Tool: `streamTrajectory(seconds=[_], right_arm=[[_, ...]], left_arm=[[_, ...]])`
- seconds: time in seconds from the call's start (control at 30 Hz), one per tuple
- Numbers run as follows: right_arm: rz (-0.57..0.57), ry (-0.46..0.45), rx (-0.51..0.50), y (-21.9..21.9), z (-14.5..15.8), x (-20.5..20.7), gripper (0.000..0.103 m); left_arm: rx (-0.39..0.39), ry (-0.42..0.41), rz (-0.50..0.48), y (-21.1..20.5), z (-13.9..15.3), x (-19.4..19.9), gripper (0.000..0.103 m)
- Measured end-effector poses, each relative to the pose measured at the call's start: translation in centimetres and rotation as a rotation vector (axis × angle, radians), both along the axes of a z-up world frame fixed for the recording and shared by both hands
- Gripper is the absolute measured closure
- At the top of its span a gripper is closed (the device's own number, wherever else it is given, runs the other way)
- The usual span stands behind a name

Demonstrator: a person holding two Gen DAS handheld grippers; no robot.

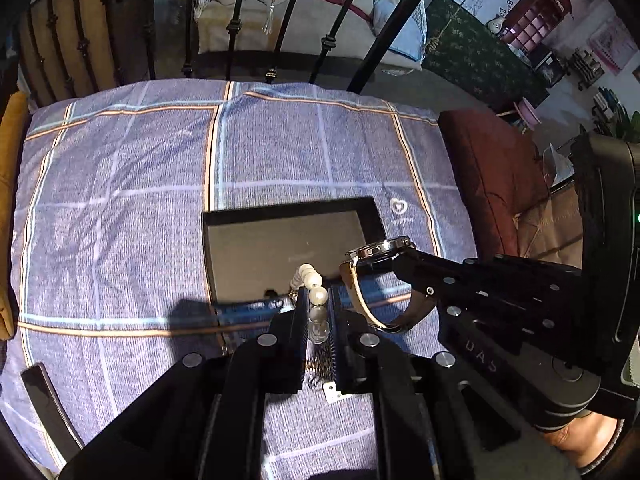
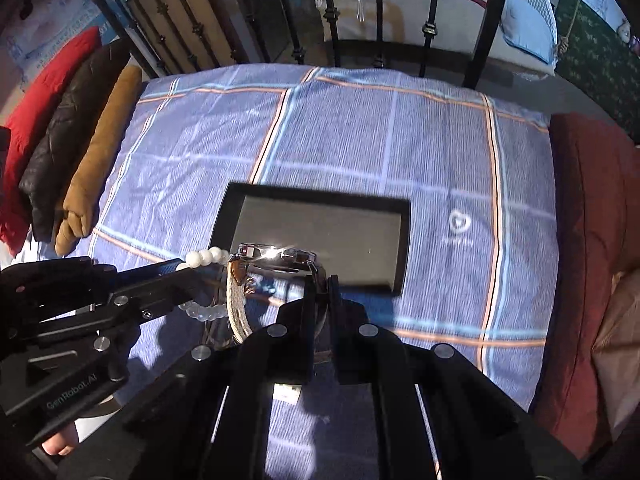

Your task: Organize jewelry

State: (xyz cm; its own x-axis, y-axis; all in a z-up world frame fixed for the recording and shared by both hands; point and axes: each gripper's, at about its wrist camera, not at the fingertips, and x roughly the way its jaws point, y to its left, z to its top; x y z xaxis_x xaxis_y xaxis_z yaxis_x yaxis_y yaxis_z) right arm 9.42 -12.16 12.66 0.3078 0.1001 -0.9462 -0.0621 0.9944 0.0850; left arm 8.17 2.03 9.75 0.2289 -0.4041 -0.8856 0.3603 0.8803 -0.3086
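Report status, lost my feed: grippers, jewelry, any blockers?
Left gripper shut on bead bracelet. Right gripper shut on watch. Both above open black box. Nothing blocking.

At frame centre the right gripper (image 2: 322,280) clamps a silver watch (image 2: 276,258) over the near edge of a black tray (image 2: 320,198); lower left, the left gripper (image 2: 188,270) pinches a white bead bracelet (image 2: 206,257)

A blue plaid bedsheet (image 2: 360,140) covers the bed, with a small white heart logo (image 2: 459,222) printed on it. Behind it stands a black iron bedstead (image 2: 430,28). On one side lie red (image 2: 44,92), black (image 2: 68,136) and tan cushions (image 2: 100,152), on the other a dark red blanket (image 2: 592,220)
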Motion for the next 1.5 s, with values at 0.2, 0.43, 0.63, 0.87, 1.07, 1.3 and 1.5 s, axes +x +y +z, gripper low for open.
streamTrajectory(seconds=[0.2, 0.43, 0.63, 0.87, 1.07, 1.3, 1.5], right_arm=[[-0.022, 0.064, -0.010, -1.3, -3.0, 3.6, 0.096], [-0.054, 0.154, -0.032, -2.4, -7.2, 5.5, 0.089], [-0.086, 0.126, -0.076, -3.2, -6.8, 4.1, 0.050], [-0.135, 0.140, 0.020, -3.6, -6.6, -2.2, 0.032], [-0.100, 0.233, 0.058, -0.9, -9.2, -8.0, 0.030], [-0.066, 0.273, 0.109, 0.8, -10.1, -11.2, 0.023], [-0.062, 0.275, 0.143, 1.4, -9.9, -12.8, 0.023]], left_arm=[[0.024, 0.025, 0.005, -1.4, -2.0, 3.4, 0.094], [0.096, 0.088, -0.009, -2.3, -5.6, 5.4, 0.093], [0.129, 0.063, -0.007, -0.4, -5.2, 4.4, 0.052], [0.155, 0.133, 0.052, 4.9, -7.0, -1.2, 0.019], [0.200, 0.220, 0.083, 6.4, -10.3, -4.9, 0.019], [0.227, 0.165, 0.053, 4.4, -10.8, -4.6, 0.019], [0.267, 0.156, 0.042, 3.5, -11.9, -4.0, 0.019]])
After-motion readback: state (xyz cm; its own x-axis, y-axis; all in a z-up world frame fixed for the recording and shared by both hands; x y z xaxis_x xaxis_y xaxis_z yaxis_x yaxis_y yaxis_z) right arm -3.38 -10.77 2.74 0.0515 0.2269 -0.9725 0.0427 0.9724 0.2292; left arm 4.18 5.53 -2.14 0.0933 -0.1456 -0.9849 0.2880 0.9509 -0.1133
